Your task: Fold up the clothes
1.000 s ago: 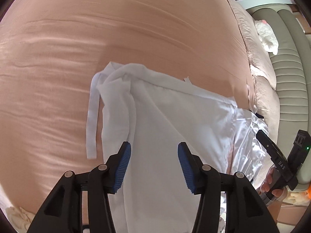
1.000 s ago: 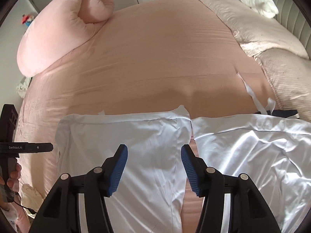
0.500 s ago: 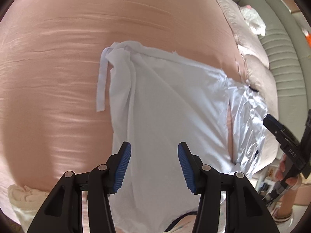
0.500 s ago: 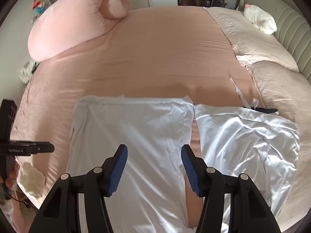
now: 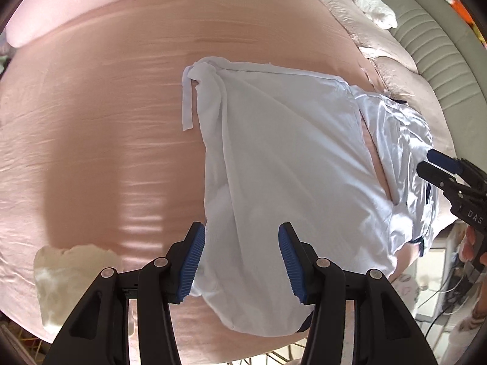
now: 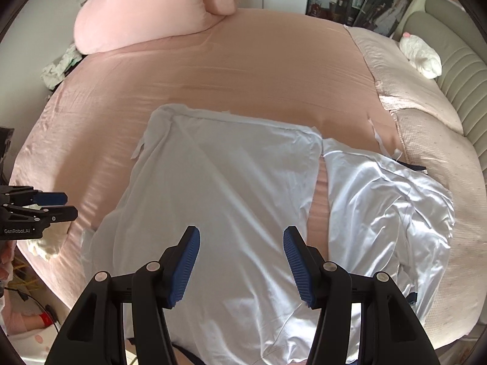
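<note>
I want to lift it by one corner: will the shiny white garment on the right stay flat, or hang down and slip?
The shiny white garment probably hangs limp: it lies crumpled in many soft creases. Its satin-like sheen suggests it may slip on the pink bedsheet. It looks thin, likely light.

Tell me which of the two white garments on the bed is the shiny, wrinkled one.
The satin garment nearer the headboard; the matte garment beside it lies smoother.

A wrinkled white satin garment [image 6: 231,213] lies spread on the round bed's peach sheet [image 6: 243,70]. The right gripper [image 6: 241,261] hovers above it, blue-padded jaws apart and empty, and a plump pink pillow [image 6: 152,9] sits at the far edge.
</note>
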The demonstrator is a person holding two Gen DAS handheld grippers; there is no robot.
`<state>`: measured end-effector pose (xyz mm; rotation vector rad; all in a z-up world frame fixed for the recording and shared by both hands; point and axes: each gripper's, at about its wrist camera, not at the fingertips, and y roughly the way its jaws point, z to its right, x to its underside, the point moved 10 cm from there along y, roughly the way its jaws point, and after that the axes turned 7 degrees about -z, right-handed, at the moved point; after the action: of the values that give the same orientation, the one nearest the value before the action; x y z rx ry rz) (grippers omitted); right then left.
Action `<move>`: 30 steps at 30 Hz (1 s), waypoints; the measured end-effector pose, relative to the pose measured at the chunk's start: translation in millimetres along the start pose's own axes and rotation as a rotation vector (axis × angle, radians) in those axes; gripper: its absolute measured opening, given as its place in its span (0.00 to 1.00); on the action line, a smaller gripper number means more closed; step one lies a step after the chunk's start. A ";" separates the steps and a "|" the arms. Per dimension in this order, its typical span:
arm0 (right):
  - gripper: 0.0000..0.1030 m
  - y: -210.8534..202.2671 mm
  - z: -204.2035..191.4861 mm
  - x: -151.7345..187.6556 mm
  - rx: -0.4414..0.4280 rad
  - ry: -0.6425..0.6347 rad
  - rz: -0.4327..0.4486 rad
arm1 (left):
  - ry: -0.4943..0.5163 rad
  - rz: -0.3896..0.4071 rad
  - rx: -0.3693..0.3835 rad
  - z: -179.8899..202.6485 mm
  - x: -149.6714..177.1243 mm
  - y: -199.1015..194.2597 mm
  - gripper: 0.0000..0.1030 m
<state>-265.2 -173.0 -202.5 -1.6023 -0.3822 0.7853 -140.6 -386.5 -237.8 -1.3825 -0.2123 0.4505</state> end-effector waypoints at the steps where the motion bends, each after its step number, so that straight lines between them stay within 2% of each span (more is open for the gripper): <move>1: 0.55 1.7 -4.6 8.4 -0.004 -0.008 0.003 | 0.012 0.016 -0.018 0.9 9.0 -0.2 0.46; 8: 0.55 28.7 -17.6 70.0 0.018 -0.036 -0.039 | 0.121 0.117 -0.176 10.0 63.2 2.7 0.46; 9: 0.55 29.8 -19.0 76.6 0.011 -0.031 -0.035 | 0.125 0.127 -0.180 12.3 68.6 4.3 0.46; 16: 0.55 19.3 -29.2 104.1 -0.073 0.048 0.020 | 0.132 0.155 -0.150 32.8 102.3 19.9 0.46; 22: 0.55 5.3 -39.2 116.7 -0.082 0.072 0.074 | 0.130 0.151 -0.144 51.3 122.1 27.5 0.46; 27: 0.55 6.7 -32.2 129.3 -0.150 0.214 0.147 | 0.104 0.159 -0.159 56.2 129.1 35.0 0.46; 30: 0.55 12.3 -24.0 143.3 -0.197 0.330 0.186 | 0.056 0.167 -0.123 55.5 129.4 43.0 0.46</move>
<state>-149.0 -100.4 -252.6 -1.9358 -0.0740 0.6201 -54.7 -276.4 -284.4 -1.5386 -0.0801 0.5440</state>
